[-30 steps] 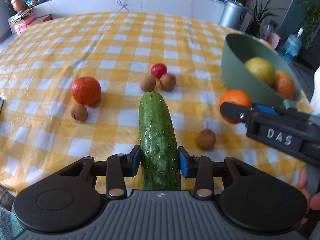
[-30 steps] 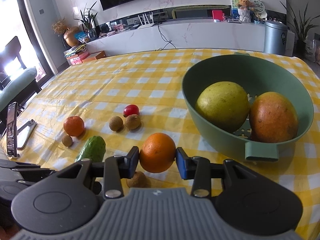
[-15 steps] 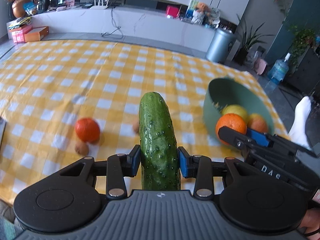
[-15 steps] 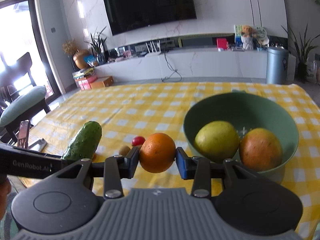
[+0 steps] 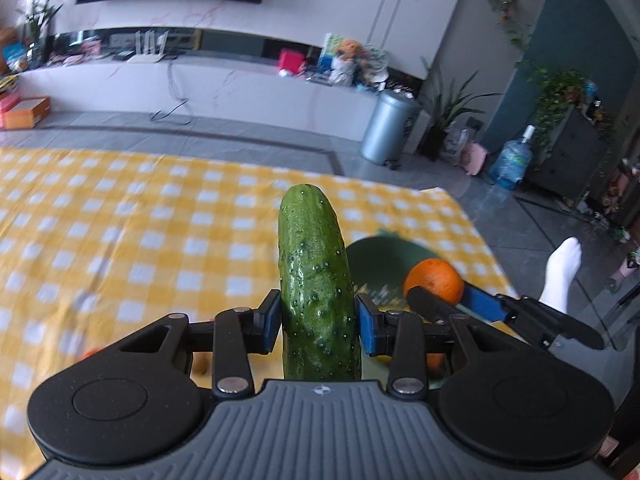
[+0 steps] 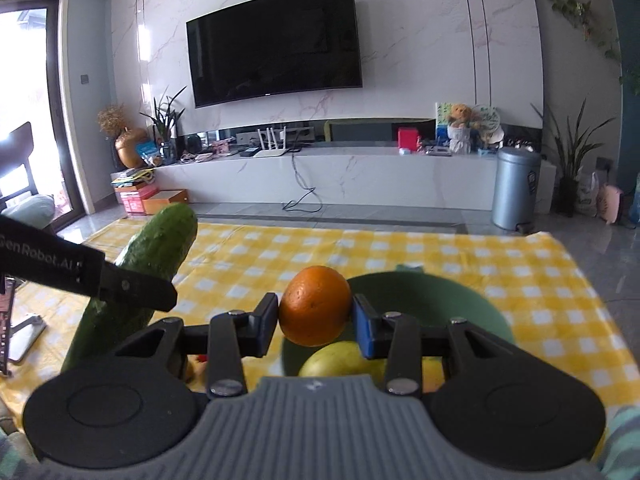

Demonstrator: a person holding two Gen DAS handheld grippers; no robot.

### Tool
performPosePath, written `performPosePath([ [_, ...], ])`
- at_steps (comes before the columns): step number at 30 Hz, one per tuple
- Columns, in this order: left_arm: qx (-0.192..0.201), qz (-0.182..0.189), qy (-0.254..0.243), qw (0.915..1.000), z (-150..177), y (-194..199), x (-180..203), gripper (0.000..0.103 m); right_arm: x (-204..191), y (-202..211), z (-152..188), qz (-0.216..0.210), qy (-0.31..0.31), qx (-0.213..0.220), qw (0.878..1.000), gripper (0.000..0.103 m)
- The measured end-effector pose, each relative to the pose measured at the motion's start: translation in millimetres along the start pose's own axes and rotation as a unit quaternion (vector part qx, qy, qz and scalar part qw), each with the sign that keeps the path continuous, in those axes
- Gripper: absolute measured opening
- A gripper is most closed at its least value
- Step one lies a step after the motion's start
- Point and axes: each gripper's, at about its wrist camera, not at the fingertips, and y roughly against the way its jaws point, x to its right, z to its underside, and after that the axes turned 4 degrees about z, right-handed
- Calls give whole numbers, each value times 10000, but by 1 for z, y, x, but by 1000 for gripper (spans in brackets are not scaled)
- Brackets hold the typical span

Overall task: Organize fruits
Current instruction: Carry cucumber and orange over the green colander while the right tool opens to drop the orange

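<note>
Your left hand-held gripper (image 5: 316, 322) is clamped on the cucumber (image 5: 314, 280), which points toward 12 o'clock, raised above the yellow-checked desk (image 5: 140, 220). Your right hand-held gripper (image 6: 315, 320) is closed tight on the orange (image 6: 315, 304), held over the near rim of the green bowl (image 6: 460, 304) at 5 o'clock. A yellow-green fruit (image 6: 340, 360) lies inside the bowl, just below the orange. From the right view, the cucumber (image 6: 160, 248) tilts at 10 o'clock.

Wall-mounted television (image 6: 276, 40), marble wall (image 6: 420, 40)
</note>
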Motion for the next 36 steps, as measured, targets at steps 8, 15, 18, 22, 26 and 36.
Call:
performPosePath([
  [8,-61,414,-263,9988,-27,-41,12,44,28,-30,-16,304,20,-92,9995,37],
  [15,-167,692,-459,9964,-33,-76,22,44,54,-60,-11,347,-459,-575,9967,37],
  [18,-253,750,-599,9951,-33,-92,29,44,65,-69,-11,410,-627,-749,9944,37],
  [22,-341,764,-944,9920,-30,-110,38,44,73,-79,-12,608,-509,-833,9934,37],
  [26,-542,668,-1491,9851,-30,-125,51,44,79,-90,-9,582,-583,-1031,9913,37],
  [36,-1220,587,-2090,9685,-28,-154,58,44,80,-102,-2,629,-756,-1503,9837,37],
])
